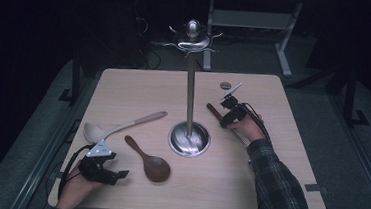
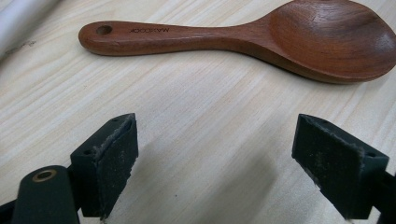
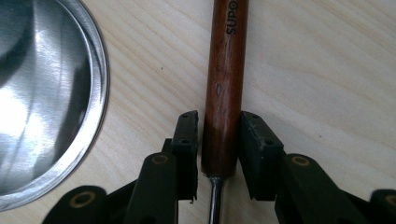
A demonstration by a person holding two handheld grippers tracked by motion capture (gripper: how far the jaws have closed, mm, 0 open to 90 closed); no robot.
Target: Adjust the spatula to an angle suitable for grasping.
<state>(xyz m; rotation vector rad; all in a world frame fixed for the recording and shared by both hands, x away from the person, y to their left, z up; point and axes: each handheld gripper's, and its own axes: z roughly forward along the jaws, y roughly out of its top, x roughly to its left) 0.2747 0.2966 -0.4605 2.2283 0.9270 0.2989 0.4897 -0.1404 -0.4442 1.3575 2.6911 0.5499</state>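
R tool [image 3: 218, 154]: jaws flank dark wood handle [image 3: 225, 84], gap on its L side, not clamped | L tool [image 2: 219, 163]: open, empty, wooden spoon [image 2: 261, 39] at 12 | worktop [image 1: 248, 179]

The utensil with the dark wooden handle [image 3: 223, 93] lies flat on the tabletop [image 1: 247, 184], just beside the round steel base of the rack [image 3: 46, 93], apart from its rim. The handle is a smooth, reddish-brown round bar with pale lettering printed near its far part. A thin metal shank leaves its near end. In the high view the handle [image 1: 213, 110] points diagonally toward the rack's pole.
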